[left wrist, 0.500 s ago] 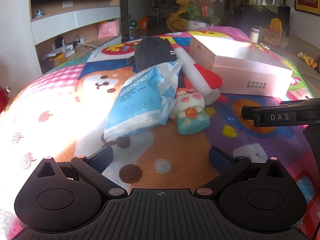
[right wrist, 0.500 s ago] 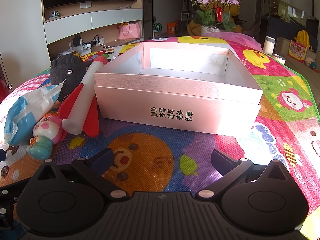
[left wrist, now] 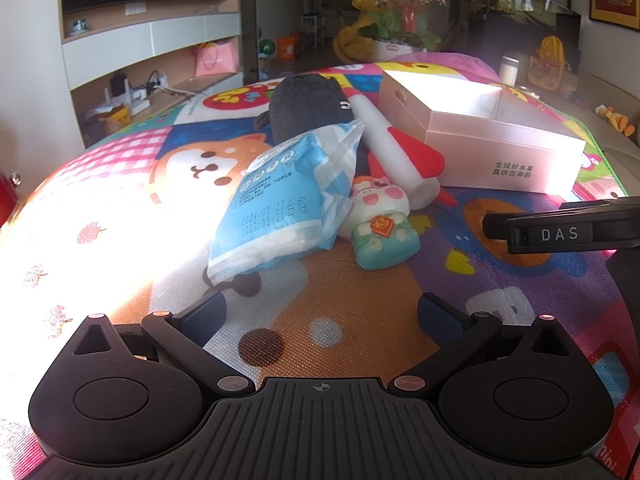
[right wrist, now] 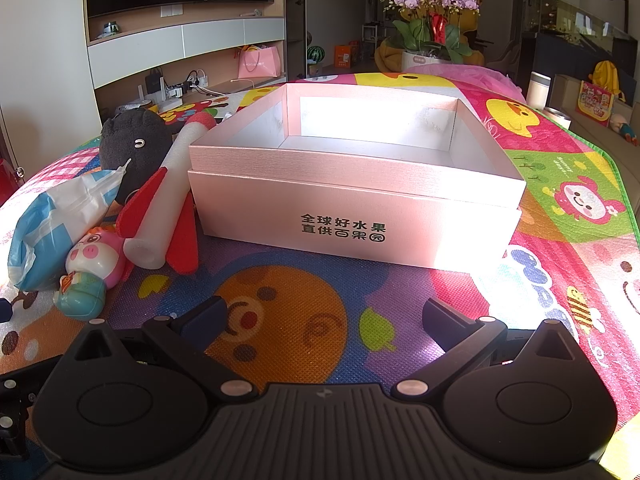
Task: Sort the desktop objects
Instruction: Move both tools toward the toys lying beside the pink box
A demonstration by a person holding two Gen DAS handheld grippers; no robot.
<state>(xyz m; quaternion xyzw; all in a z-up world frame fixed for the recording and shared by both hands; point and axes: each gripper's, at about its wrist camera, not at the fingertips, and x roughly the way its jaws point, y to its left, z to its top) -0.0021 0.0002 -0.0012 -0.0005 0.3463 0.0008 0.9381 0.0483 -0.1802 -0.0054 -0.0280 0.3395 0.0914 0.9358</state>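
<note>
Hovering with jaws spread wide and empty, both the left gripper (left wrist: 320, 312) and right gripper (right wrist: 326, 314) are facing the toys (left wrist: 380, 220), which are lying heaped beside the open box (right wrist: 356, 200), seemingly awaiting sorting into it.

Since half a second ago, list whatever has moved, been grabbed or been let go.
Nothing has visibly changed. Both the left gripper and the right gripper hang open and empty over the mat; the pink box, tissue pack, pig toy, foam rocket and dark plush toy lie as before.
</note>
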